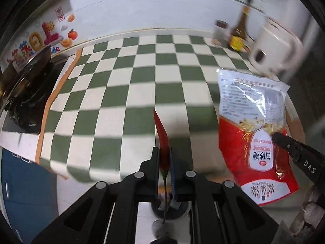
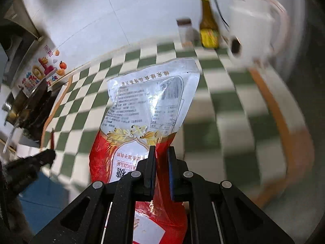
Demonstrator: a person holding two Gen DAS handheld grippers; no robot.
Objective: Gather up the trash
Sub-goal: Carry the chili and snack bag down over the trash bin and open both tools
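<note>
Above the checkered cloth point(image 1: 126, 77), the left gripper point(image 1: 164, 154) clamps a red chili point(image 1: 161, 136), the right gripper point(image 2: 160, 156) a "ZHANGXILE" sugar bag point(image 2: 146, 109).

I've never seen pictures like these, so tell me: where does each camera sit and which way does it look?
Left wrist: rides on the left claw, looking down along its fingers, pinching a red chili above the checkered cloth.
Right wrist: rides on the right claw, looking down; its fingers grip a sugar bag.
Shared: cloth, bag, brown bottle, each other's claw.
</note>
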